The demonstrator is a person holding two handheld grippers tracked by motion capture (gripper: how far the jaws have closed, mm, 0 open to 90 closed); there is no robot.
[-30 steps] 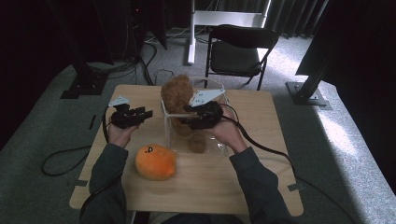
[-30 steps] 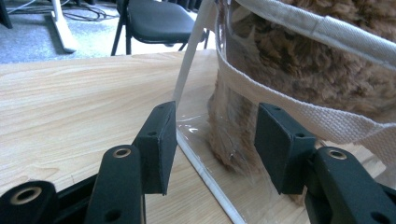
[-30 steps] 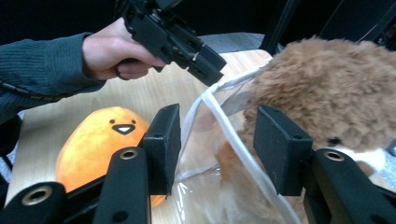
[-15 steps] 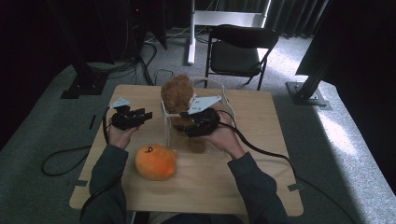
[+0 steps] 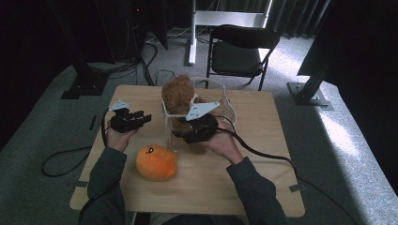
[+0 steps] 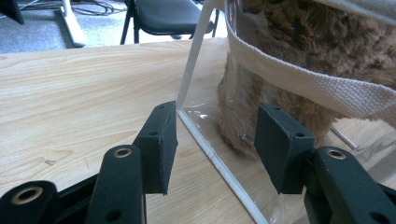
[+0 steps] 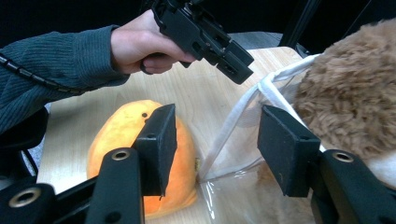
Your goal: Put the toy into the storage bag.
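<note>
A brown furry plush toy (image 5: 178,93) sat inside the clear plastic bag with white fabric handles (image 5: 220,96) near the far edge of the wooden table (image 5: 263,164). The right gripper (image 5: 184,135) and left gripper (image 5: 143,118) flanked the bag, jaws wide, empty. A round orange plush toy (image 5: 156,162) lay toward the near-left corner.

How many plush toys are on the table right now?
2. A brown furry plush toy stands inside the clear plastic bag with white trim at mid-table; a round orange plush toy lies on the wooden table in front of the bag.
</note>
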